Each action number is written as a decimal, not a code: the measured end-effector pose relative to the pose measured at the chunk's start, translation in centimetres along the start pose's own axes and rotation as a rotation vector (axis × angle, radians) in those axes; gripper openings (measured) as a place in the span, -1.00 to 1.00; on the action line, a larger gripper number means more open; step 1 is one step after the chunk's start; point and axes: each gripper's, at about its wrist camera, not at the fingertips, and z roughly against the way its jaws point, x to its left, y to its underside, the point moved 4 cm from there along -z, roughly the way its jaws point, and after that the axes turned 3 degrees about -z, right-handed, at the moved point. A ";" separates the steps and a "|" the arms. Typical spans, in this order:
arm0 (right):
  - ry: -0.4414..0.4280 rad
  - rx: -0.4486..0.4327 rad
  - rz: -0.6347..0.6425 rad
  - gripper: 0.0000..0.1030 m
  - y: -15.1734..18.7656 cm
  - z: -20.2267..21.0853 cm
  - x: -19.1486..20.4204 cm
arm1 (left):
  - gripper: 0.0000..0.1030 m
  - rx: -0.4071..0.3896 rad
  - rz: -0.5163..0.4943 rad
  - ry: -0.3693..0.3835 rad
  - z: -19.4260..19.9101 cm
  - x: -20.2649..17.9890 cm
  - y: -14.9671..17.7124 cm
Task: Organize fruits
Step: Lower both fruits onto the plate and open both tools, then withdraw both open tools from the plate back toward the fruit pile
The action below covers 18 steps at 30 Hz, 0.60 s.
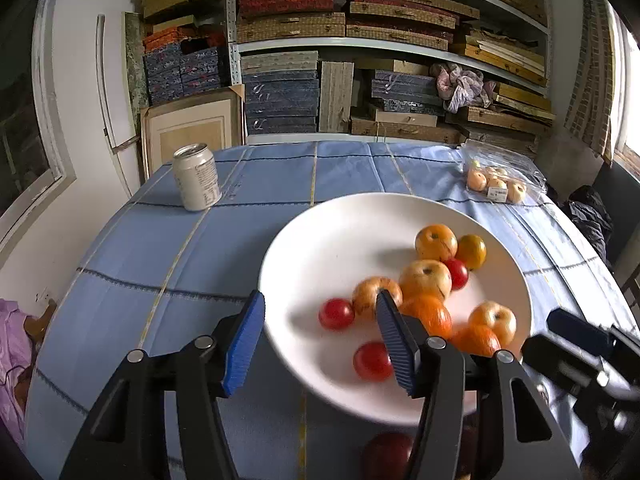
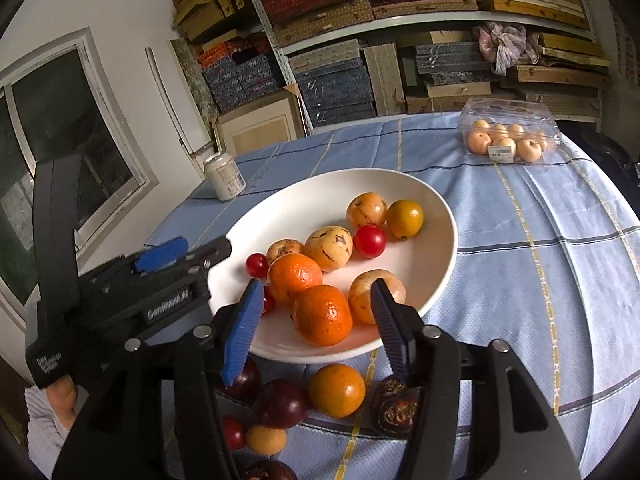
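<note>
The left gripper (image 1: 320, 340) hung with blue pads spread wide — nothing between them; the right gripper (image 2: 316, 326) gaped likewise, empty.

left black plastic two-finger gripper (image 1: 320, 340): ribbed blue pads, silver pivot screws | right black plastic two-finger gripper (image 2: 316, 328): same build | left housing: white lettering | bare thumb (image 2: 60, 394), pale sleeve

Illumination is soft daylight, moderately bright. A blown-out window (image 1: 632, 92) glares at the right edge of the left wrist view. The white plate (image 1: 320, 248) carries soft shadows beside the fruit. Fisheye distortion bends the shelves (image 1: 360, 44) and bench (image 1: 180, 260) edges; corners vignette black. The fruit at the bottom edge (image 1: 386, 456) is blurred.
</note>
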 end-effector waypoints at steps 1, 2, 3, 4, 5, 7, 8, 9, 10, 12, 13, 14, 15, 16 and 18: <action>0.000 -0.006 -0.003 0.08 0.0 0.3 -0.1 | 0.15 0.001 0.002 -0.002 0.3 0.0 0.4; 0.000 -0.016 -0.010 0.09 0.1 0.8 -0.2 | 0.15 0.004 0.005 -0.005 0.7 0.1 0.9; -0.002 -0.023 -0.018 0.10 0.1 1.2 -0.4 | 0.16 0.005 0.006 -0.010 1.1 0.2 1.5; -0.004 -0.032 -0.029 0.13 0.3 1.8 -0.6 | 0.16 0.004 0.004 -0.018 1.6 0.3 2.0; -0.006 -0.040 -0.038 0.17 0.4 2.3 -0.8 | 0.16 0.002 0.002 -0.024 2.0 0.3 2.4; -0.003 -0.060 -0.059 0.25 1.2 3.6 -1.4 | 0.18 -0.006 0.004 -0.036 2.9 0.3 3.2; 0.000 -0.067 -0.065 0.29 1.5 4.1 -1.6 | 0.21 -0.011 0.012 -0.038 3.6 0.4 3.7; 0.005 -0.072 -0.075 0.30 2.1 4.8 -1.9 | 0.28 -0.014 0.021 -0.039 4.2 0.6 4.3; 0.005 -0.071 -0.084 0.31 2.7 5.3 -2.2 | 0.32 -0.019 0.035 -0.043 5.0 0.9 4.9; 0.005 -0.065 -0.093 0.31 3.8 6.0 -2.5 | 0.35 -0.030 0.054 -0.046 6.2 1.3 5.7; 0.006 -0.061 -0.091 0.31 4.4 6.3 -2.5 | 0.35 -0.034 0.060 -0.054 6.8 1.4 6.4; 0.009 -0.057 -0.087 0.32 5.0 6.5 -2.5 | 0.36 -0.035 0.060 -0.062 7.2 1.5 6.8; 0.015 -0.046 -0.077 0.32 5.7 6.7 -2.3 | 0.36 -0.035 0.063 -0.065 7.7 1.5 7.4; 0.016 -0.038 -0.062 0.32 6.3 6.9 -2.0 | 0.36 -0.034 0.065 -0.061 8.0 1.6 7.9; 0.022 -0.032 -0.037 0.35 7.2 7.2 -1.5 | 0.37 -0.028 0.065 -0.061 8.4 1.6 8.6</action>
